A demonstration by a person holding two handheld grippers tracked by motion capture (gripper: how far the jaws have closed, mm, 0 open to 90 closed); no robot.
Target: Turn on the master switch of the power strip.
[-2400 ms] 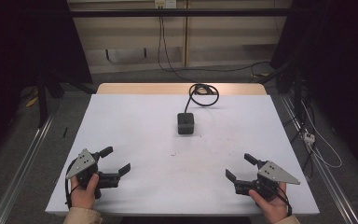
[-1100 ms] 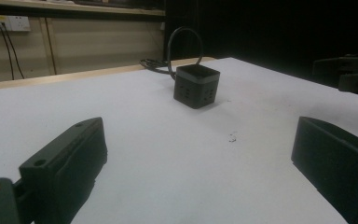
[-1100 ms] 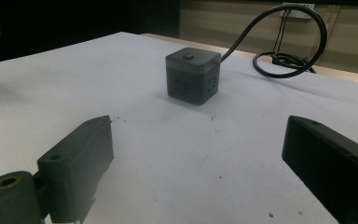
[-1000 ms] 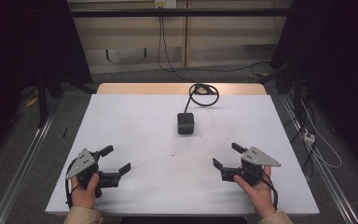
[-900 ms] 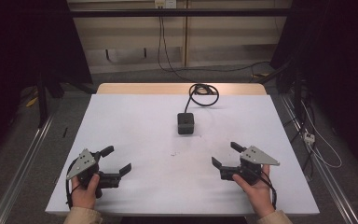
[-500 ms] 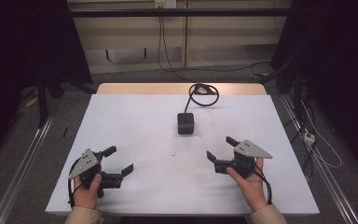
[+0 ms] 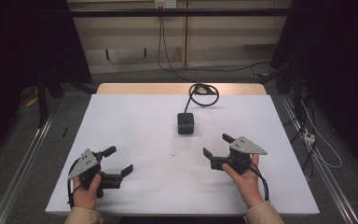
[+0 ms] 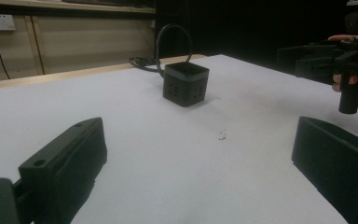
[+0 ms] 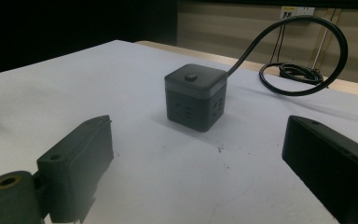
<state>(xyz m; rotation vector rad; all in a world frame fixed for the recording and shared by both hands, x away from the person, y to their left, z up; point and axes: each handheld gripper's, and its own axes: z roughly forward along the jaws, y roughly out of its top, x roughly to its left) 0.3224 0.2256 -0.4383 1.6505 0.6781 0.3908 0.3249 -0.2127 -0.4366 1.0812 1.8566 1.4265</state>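
Observation:
A dark cube-shaped power socket [image 7: 185, 123] stands near the middle of the white table [image 7: 135, 121], its black cable [image 7: 203, 94] coiled behind it at the far edge. In the right gripper view the cube [image 9: 195, 96] sits straight ahead, a short way beyond the jaws. My right gripper [image 7: 217, 145] is open and empty, below and right of the cube. My left gripper [image 7: 118, 160] is open and empty near the front left; its own view has the cube [image 8: 185, 84] farther off and the right gripper [image 8: 307, 58] at the right.
A small dark speck [image 7: 173, 154] marks the table in front of the cube. The table's wooden far edge [image 7: 140, 88] borders a wall with cables and sockets. Metal rails [image 7: 23, 163] run along both sides on the floor.
My right gripper has moved forward and left from the front right corner toward the cube. The left gripper has barely shifted.

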